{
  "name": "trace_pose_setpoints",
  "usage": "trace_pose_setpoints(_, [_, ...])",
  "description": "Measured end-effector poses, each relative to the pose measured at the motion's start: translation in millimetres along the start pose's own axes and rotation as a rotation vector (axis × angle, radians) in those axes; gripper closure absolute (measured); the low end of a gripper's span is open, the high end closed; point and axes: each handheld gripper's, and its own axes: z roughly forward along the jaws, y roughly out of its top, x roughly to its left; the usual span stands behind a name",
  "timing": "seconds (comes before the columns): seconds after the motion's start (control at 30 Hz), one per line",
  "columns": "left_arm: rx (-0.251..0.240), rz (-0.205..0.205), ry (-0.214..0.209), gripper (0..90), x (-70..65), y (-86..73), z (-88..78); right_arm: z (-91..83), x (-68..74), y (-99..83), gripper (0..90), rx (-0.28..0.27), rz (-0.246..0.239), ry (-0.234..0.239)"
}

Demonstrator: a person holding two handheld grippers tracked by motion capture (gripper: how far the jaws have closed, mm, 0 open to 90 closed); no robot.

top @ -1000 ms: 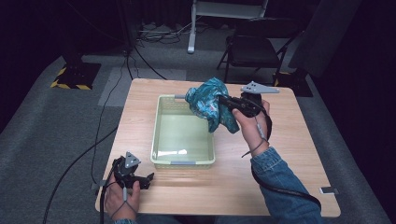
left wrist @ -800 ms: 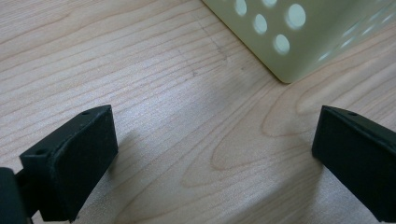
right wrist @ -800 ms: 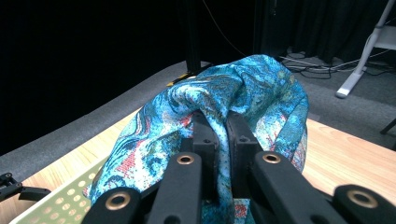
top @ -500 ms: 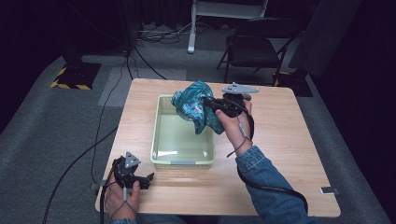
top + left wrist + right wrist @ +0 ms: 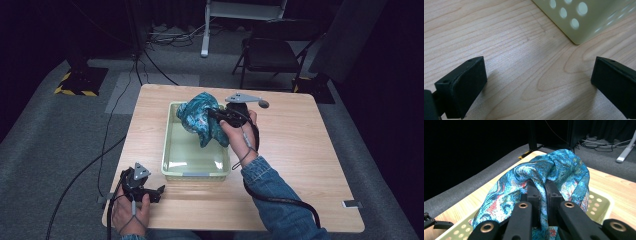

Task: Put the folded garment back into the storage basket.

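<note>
Bare tabletop point(image 5: 310, 150) right of the basket point(image 5: 172, 150); hanging cloth point(image 5: 200, 117) over its far half.

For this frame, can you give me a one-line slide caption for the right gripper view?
Right gripper clamped on a bunched teal patterned cloth, held above the pale green perforated basket.

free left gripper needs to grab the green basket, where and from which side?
Take the near-left corner rim of the green basket, coming from the table's front-left where the left gripper already rests, open. The perforated wall is thin and upright, so one jaw goes inside, one outside. The right gripper holds the cloth over the far end.
</note>
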Motion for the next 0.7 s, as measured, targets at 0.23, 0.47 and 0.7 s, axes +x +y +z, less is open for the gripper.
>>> trace_pose_setpoints(0.23, [0.000,-0.002,-0.001,0.3,-0.1,0.0,0.0,17.7,-0.4,-7.6,50.5,0.054,0.060,0.013])
trace_pose_setpoints(0.47, [-0.001,-0.003,-0.002,0.3,-0.2,0.0,0.1,18.3,-13.1,-14.8,30.1,0.014,0.056,-0.002])
trace_pose_setpoints(0.7, [-0.001,-0.004,-0.002,0.3,-0.2,0.0,0.2,9.7,-9.8,-12.3,27.0,0.007,-0.029,0.056])
